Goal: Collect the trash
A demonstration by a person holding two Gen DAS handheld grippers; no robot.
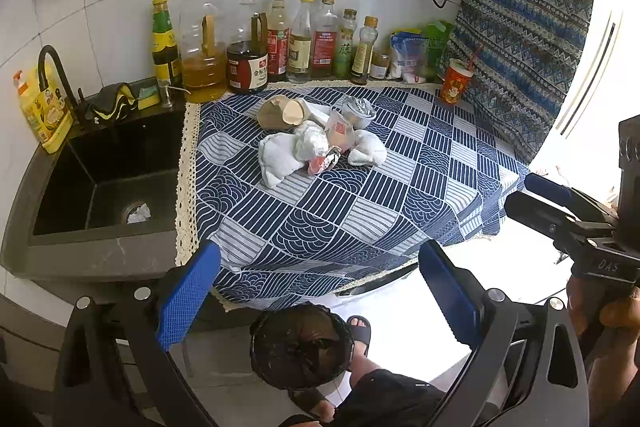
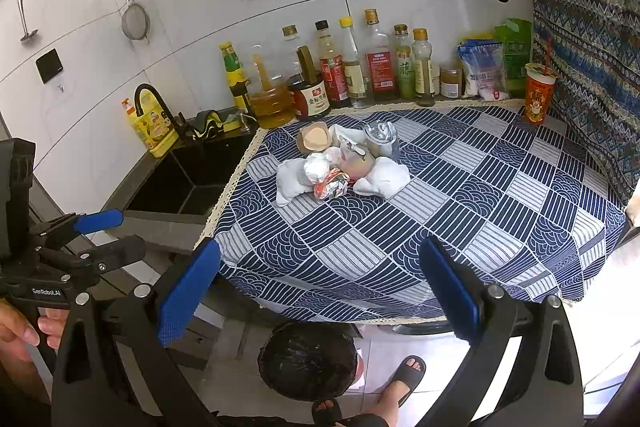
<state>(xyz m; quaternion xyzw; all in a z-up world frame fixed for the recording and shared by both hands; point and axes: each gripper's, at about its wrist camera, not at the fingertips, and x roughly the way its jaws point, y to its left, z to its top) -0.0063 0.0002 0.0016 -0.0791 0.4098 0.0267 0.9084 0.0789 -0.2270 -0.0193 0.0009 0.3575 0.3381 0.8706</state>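
Note:
A heap of trash (image 1: 320, 139) (image 2: 342, 167) lies in the middle of the blue patterned tablecloth (image 1: 360, 211) (image 2: 440, 211): crumpled white tissues, a red-and-white wrapper, a brown paper cup on its side and a foil-lidded cup. A black-lined bin (image 1: 302, 347) (image 2: 308, 361) stands on the floor below the counter's front edge. My left gripper (image 1: 320, 291) hangs open over the counter edge, well short of the heap, nothing between its blue pads. My right gripper (image 2: 320, 291) is likewise open and empty, and appears from the side in the left wrist view (image 1: 536, 197).
A black sink (image 1: 108, 179) (image 2: 192, 183) with a faucet lies left of the cloth. Sauce and oil bottles (image 1: 280, 43) (image 2: 352, 67) line the back wall. A red cup (image 1: 456, 81) (image 2: 538, 93) stands back right. A person's sandalled feet (image 2: 400, 379) stand beside the bin.

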